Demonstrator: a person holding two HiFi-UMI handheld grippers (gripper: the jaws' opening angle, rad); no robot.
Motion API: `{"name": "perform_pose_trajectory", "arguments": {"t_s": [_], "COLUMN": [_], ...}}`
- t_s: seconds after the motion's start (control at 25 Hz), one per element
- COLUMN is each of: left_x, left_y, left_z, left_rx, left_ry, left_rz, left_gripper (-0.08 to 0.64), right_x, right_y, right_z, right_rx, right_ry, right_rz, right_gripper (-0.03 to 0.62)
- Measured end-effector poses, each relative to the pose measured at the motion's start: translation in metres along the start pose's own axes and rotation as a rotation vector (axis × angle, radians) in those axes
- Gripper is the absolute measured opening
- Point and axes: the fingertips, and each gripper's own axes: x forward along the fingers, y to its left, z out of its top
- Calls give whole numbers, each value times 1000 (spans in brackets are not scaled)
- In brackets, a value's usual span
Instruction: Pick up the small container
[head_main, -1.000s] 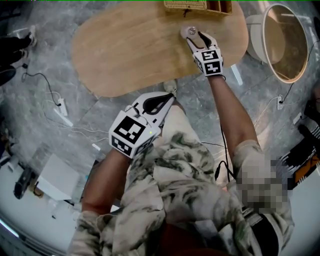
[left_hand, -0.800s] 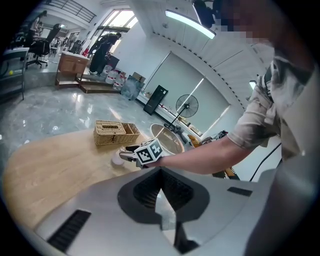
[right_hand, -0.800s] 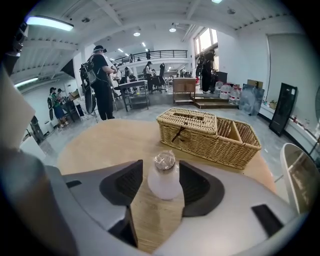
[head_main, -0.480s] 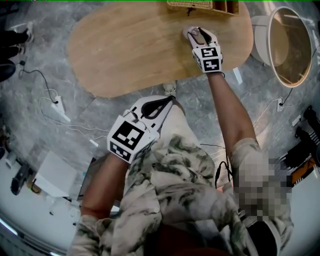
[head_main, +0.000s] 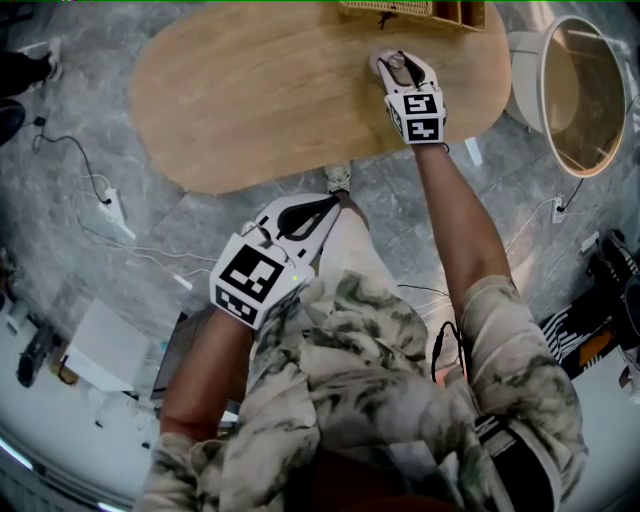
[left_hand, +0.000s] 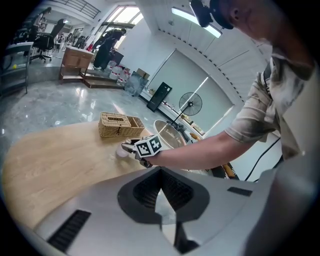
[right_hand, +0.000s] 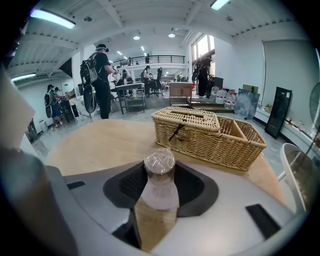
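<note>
Closer in than a second ago, my right claw (head_main: 399, 67) has just been closing its jaws and now grasps the small pale round wrap-topped container (right_hand: 160, 184), standing just before the woven wicker basket (right_hand: 210, 131); lifting remains.

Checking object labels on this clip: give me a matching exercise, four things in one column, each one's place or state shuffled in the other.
1 small container
2 wicker basket
3 left tongs
4 white tub

A at the table's far edge
B on the floor beside the table
C between the jaws of the right tongs
D short of the table, shut, empty

Pairs: 1-C, 2-A, 3-D, 4-B. The right tongs have just been closing around the small container.
</note>
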Motion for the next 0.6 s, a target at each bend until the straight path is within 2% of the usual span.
{"name": "perform_pose_trajectory", "arguments": {"t_s": [0.6], "left_x": [-14], "left_y": [-4], "left_z": [-16], "left_rx": [8], "left_ry": [-3], "left_rz": [-3], "left_gripper": [21], "right_x": [0], "right_y": [4], "right_z": [4], "right_rx": [24], "right_ry": [27], "right_rz": [-4], "right_gripper": [157]}}
